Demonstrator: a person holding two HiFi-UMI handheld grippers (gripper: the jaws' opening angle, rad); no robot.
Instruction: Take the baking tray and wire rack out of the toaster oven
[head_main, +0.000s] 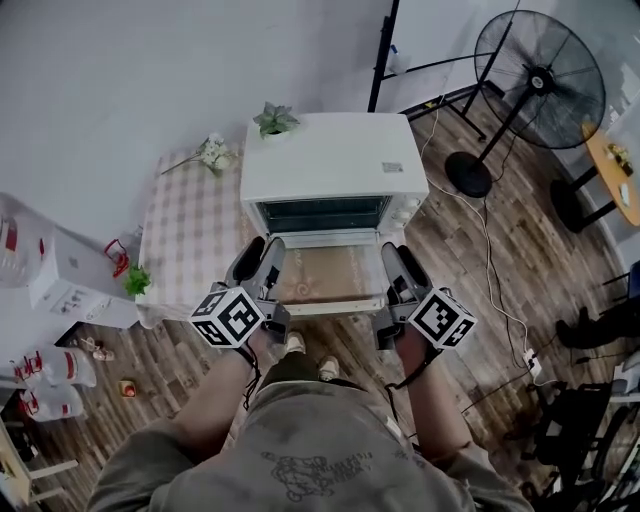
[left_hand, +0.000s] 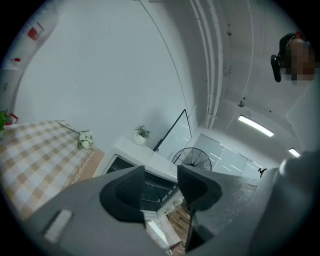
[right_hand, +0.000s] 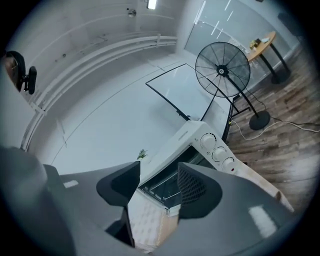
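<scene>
The white toaster oven (head_main: 330, 165) stands on a checked-cloth table (head_main: 190, 240) with its glass door (head_main: 330, 275) folded down toward me. A wire rack (head_main: 322, 214) shows in the dark cavity; I cannot make out a baking tray. My left gripper (head_main: 260, 255) hovers at the door's left edge and my right gripper (head_main: 396, 258) at its right edge. Both are open and empty. In the left gripper view the oven's mouth (left_hand: 152, 184) shows past the left gripper (left_hand: 161, 187). In the right gripper view the rack (right_hand: 167, 187) lies beyond the right gripper (right_hand: 159, 186).
A small potted plant (head_main: 275, 120) sits on the oven's top, and white flowers (head_main: 210, 152) lie on the table behind it. A standing fan (head_main: 540, 80) with a trailing cable is at the right. White boxes (head_main: 70, 285) stand at the left.
</scene>
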